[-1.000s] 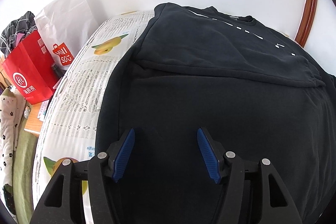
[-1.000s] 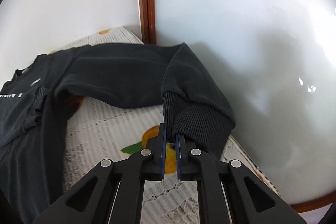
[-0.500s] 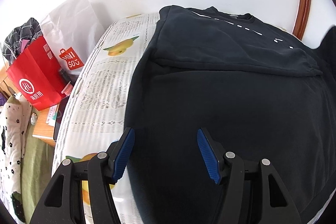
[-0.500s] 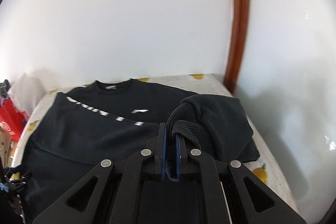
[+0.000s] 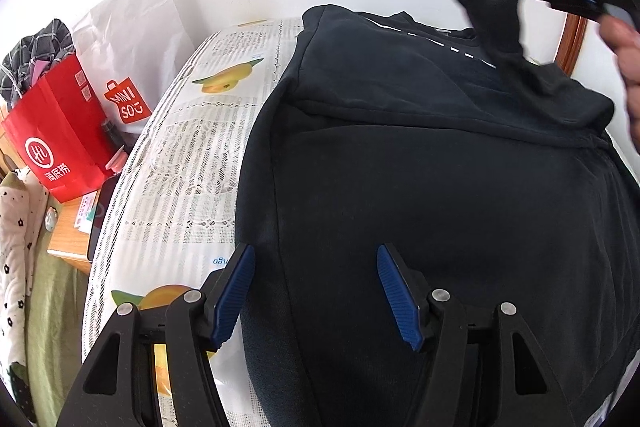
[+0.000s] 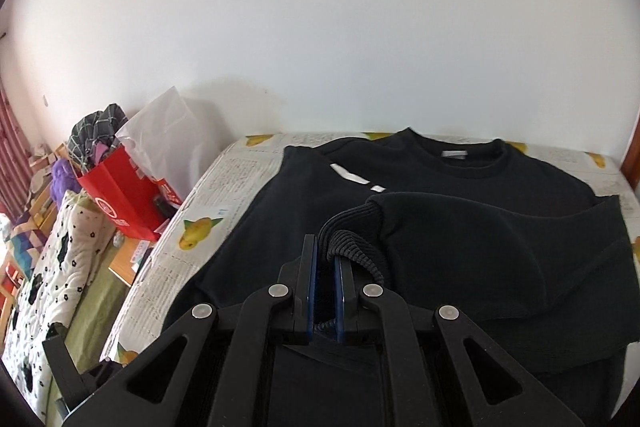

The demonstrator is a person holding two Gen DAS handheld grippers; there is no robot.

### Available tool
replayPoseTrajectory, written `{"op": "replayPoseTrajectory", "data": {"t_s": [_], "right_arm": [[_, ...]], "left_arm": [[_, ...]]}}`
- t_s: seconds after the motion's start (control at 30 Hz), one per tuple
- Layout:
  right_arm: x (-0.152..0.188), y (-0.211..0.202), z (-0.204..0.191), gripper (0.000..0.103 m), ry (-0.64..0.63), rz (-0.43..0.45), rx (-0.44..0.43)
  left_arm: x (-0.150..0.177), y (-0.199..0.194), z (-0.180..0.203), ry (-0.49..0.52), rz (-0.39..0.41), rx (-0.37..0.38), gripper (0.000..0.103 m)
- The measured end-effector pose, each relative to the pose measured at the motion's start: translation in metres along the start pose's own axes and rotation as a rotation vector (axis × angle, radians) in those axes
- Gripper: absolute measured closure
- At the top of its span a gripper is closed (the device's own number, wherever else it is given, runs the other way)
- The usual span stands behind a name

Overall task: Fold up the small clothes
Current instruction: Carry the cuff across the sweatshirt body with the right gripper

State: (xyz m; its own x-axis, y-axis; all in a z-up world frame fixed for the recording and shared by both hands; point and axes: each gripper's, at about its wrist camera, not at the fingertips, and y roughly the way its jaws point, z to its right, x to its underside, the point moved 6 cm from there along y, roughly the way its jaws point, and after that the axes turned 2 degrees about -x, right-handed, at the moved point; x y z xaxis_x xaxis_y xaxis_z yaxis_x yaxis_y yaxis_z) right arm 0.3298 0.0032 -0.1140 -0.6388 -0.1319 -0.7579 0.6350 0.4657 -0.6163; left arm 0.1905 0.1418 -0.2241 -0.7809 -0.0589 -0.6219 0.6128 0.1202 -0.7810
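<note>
While the right gripper (image 6: 325,259) pinches the sweatshirt (image 6: 460,255) cuff (image 6: 352,239) above the chest, we note the left gripper (image 5: 312,291) open over the hem.

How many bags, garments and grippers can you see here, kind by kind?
Bags: 2, a red bag and a white bag
Garments: 1, a black sweatshirt
Grippers: 2, left gripper and right gripper
Total: 5

Red paper bag (image 5: 60,135), white bag (image 5: 132,39), mango-print tablecloth (image 5: 192,163)
</note>
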Motion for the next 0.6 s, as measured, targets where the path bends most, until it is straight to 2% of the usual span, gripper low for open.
{"op": "replayPoseTrajectory", "data": {"t_s": [0.2, 0.4, 0.43, 0.53, 0.57, 0.6], "right_arm": [[-0.01, 0.049, -0.032, 0.096, 0.044, -0.044, -0.103], [-0.016, 0.078, -0.048, 0.095, 0.035, -0.068, -0.12], [-0.013, 0.081, -0.049, 0.089, 0.031, -0.092, -0.133], [-0.004, 0.082, -0.051, 0.085, 0.045, -0.129, -0.201], [-0.002, 0.079, -0.05, 0.075, 0.044, -0.134, -0.204], [0.0, 0.074, -0.048, 0.071, 0.04, -0.138, -0.198]], "left_arm": [[0.002, -0.001, 0.0, -0.004, 0.01, 0.009, 0.04], [0.002, -0.001, 0.0, -0.004, 0.01, 0.012, 0.038], [0.002, -0.001, 0.001, -0.004, 0.009, 0.013, 0.038], [0.001, -0.002, 0.001, -0.005, 0.01, 0.015, 0.037], [0.001, -0.002, 0.001, -0.003, 0.009, 0.017, 0.037], [0.001, -0.002, 0.002, 0.0, 0.006, 0.023, 0.036]]}}
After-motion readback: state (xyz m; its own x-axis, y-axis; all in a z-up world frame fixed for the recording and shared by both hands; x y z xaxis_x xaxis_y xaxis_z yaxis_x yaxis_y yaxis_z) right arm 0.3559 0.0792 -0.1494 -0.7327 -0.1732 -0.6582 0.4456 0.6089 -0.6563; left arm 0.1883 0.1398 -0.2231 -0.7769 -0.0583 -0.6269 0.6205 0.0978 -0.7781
